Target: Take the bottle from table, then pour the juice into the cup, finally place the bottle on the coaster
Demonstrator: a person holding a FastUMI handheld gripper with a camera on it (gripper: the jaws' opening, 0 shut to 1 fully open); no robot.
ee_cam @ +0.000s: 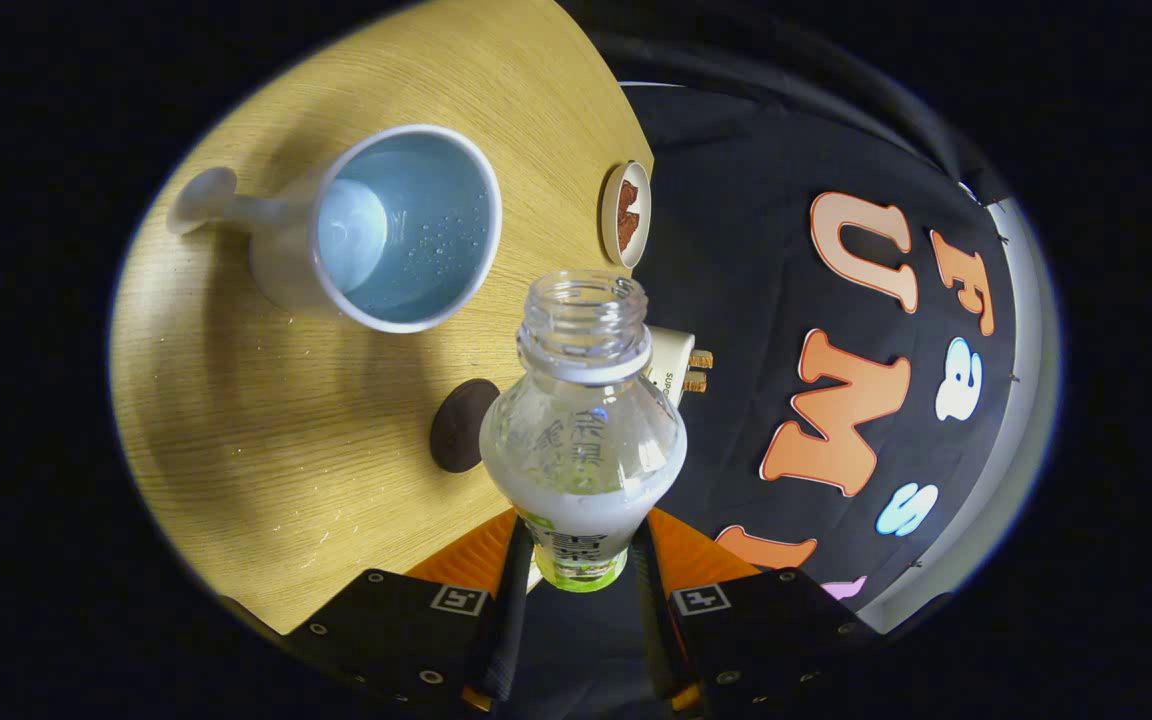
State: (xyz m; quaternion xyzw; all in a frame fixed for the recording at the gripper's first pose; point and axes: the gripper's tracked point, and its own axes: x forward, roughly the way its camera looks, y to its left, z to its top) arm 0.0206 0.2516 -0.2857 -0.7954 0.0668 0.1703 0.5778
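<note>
Gripper view | tool [581, 575] clamps bottle [583, 440] | cup [391, 230] apparently empty

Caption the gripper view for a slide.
Fingers grip an uncapped bottle tilted toward a cup; dark coaster beside it on the table.

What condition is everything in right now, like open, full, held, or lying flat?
Clear plastic bottle: uncapped, tilted, some whitish juice inside, gripped at its lower body.
Two-finger gripper: shut on the bottle.
White cup with blue inside: on the wooden table, mouth open, liquid not discernible.
Dark round coaster: flat on the table, bare.
Small round dish: at the table's edge, holds something brown.
</note>
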